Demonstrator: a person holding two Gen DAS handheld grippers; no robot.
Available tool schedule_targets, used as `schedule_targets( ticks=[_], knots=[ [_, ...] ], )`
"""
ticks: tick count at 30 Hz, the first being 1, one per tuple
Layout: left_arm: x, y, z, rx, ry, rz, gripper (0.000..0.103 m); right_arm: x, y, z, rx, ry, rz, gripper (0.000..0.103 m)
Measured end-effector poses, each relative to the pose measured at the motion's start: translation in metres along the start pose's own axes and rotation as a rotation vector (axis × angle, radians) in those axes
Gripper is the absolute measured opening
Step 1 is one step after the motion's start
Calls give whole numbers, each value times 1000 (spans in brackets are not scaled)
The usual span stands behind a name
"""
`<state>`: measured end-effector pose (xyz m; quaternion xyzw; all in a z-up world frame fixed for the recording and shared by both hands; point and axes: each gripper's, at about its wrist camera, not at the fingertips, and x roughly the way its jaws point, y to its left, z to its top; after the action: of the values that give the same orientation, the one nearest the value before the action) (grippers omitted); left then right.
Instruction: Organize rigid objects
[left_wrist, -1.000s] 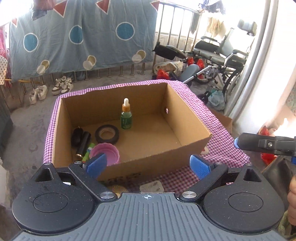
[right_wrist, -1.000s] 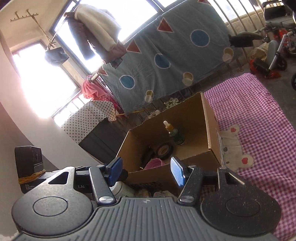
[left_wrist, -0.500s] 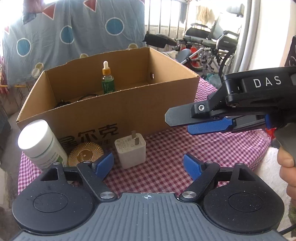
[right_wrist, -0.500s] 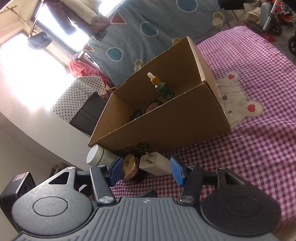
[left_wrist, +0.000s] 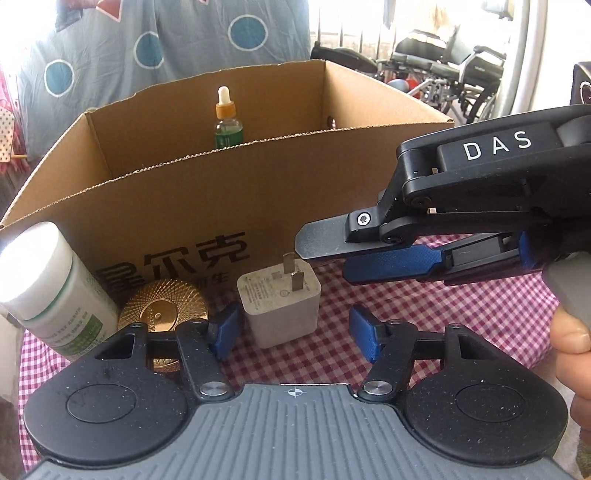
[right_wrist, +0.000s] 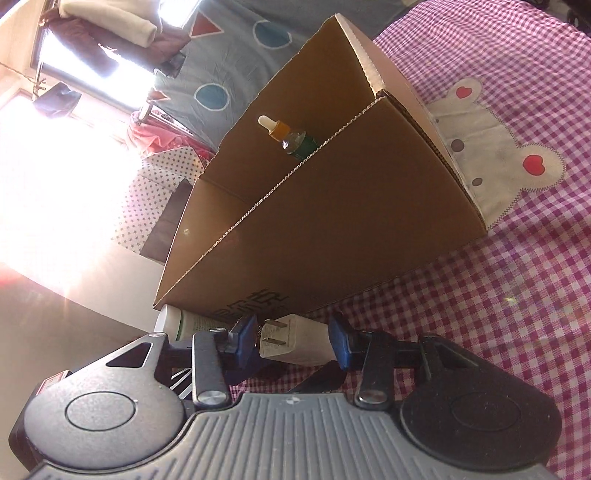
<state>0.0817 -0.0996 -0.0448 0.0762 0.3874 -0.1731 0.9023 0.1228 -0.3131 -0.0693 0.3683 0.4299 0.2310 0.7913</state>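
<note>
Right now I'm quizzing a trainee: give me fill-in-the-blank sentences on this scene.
1. The white charger stands with its prongs pointing ____.
2. The dropper bottle stands inside the ____.
3. The cloth under the box is checked white and ____.
4. The gold disc lies between the charger and the white ____.

Missing: up; box; pink; bottle

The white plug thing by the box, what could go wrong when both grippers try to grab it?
1. Both grippers are closing around the same white charger. The right gripper hangs just above the left gripper, so they might bump.
2. The gold lid and white bottle stand close beside the charger; a finger could knock them over.
3. The cardboard box is right behind, so a push could shove the charger against it.
</note>
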Motion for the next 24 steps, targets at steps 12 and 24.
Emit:
schedule_targets(
  ticks=[12, 24],
  knots=[
    [6, -4, -2, -12, 7, -25, 63, 17, -1, 5, 29, 38, 11, 46],
    [3, -29, -2, 14, 17, -96, 63, -8, -15, -2, 52, 14, -42, 46]
  ],
)
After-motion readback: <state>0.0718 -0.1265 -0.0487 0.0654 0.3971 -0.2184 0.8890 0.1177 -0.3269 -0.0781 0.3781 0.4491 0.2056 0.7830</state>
